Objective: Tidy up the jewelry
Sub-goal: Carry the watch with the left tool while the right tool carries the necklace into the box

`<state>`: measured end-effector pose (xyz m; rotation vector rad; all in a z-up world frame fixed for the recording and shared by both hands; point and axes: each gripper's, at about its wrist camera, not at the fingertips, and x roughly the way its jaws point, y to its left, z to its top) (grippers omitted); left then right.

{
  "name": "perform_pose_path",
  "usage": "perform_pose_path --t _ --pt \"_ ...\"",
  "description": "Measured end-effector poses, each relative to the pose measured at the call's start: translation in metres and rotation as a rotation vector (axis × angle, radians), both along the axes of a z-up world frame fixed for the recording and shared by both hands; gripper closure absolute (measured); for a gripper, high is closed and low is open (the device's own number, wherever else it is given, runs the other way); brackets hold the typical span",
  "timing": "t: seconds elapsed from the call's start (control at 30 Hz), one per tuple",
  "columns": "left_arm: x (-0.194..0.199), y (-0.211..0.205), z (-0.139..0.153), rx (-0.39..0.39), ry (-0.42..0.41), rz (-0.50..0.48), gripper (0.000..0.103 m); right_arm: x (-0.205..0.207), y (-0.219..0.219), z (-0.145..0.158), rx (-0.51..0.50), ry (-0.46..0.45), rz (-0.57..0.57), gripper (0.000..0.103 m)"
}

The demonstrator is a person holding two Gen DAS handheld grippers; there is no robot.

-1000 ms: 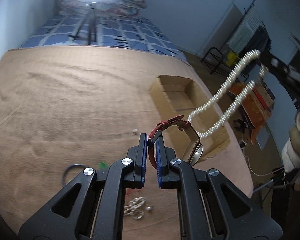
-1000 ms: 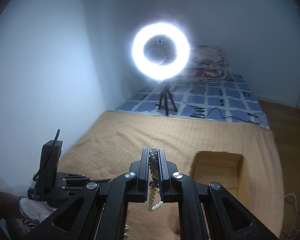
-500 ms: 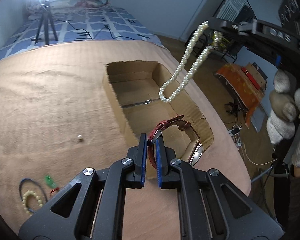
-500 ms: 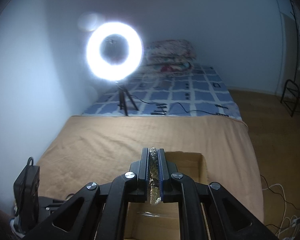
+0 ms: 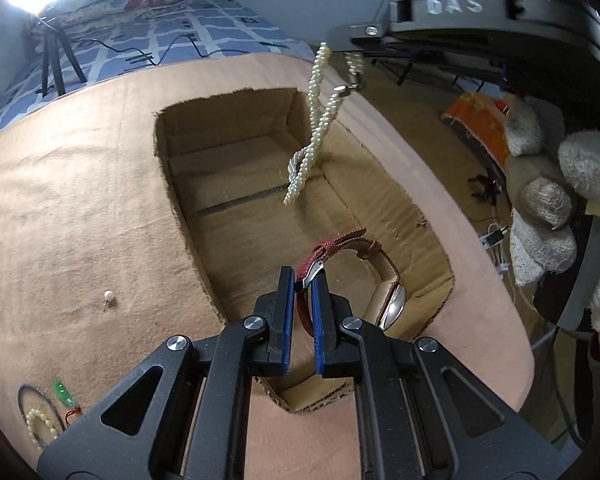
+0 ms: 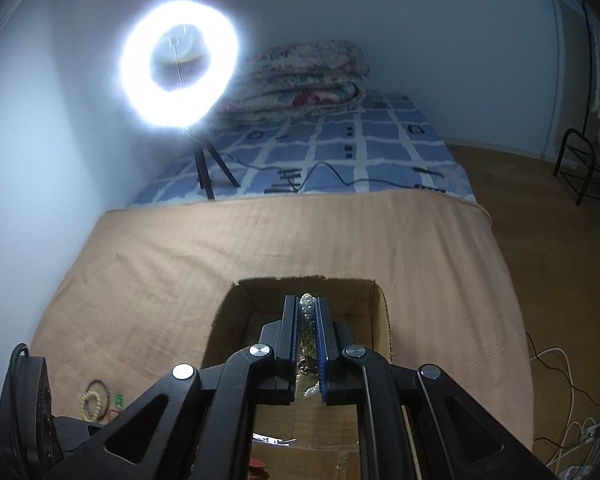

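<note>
- Left gripper (image 5: 302, 280) pinches watch (image 5: 352, 276) over box (image 5: 236, 200); right gripper (image 6: 307, 312) pinches necklace (image 5: 314, 136) above it
- Step: drop-off; next, lower, then spread fingers

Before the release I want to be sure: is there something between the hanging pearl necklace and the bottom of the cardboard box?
Nothing visible. The pearl necklace hangs freely over the open cardboard box, whose floor below looks bare.

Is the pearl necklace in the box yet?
Not yet. The white pearl necklace dangles from the right gripper, hanging twisted above the open brown cardboard box.
</note>
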<state>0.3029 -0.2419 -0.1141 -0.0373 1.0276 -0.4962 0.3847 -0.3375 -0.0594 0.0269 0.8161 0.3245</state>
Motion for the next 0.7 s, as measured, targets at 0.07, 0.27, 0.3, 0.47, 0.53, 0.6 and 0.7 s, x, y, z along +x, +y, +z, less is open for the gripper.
perform_pose_path --t 0.07,0.27,0.3,0.47,0.53,0.6,0.7 --pt "0.000 -0.005 -0.004 0.017 0.007 -0.007 0.097 0.003 0.000 -0.008 -0.005 0.013 0.000 0.098" --pt "0.005 -0.015 -0.014 0.053 0.026 -0.028 0.097 0.011 -0.001 -0.028 0.001 0.058 -0.001 0.098" --pt "0.005 -0.016 -0.015 0.058 0.028 -0.031 0.097 0.011 -0.001 -0.030 -0.001 0.064 0.000 0.098" --pt "0.008 -0.024 -0.021 0.082 0.043 -0.047 0.097 0.014 0.001 -0.040 -0.005 0.086 0.002 0.098" --pt "0.008 -0.026 -0.023 0.087 0.049 -0.051 0.097 0.014 0.001 -0.043 -0.004 0.093 0.002 0.098" --pt "0.010 -0.029 -0.025 0.089 0.059 -0.054 0.097 0.014 0.001 -0.045 -0.004 0.100 0.002 0.098" --pt "0.011 -0.032 -0.026 0.088 0.062 -0.057 0.097 0.015 0.001 -0.048 -0.003 0.106 -0.001 0.098"
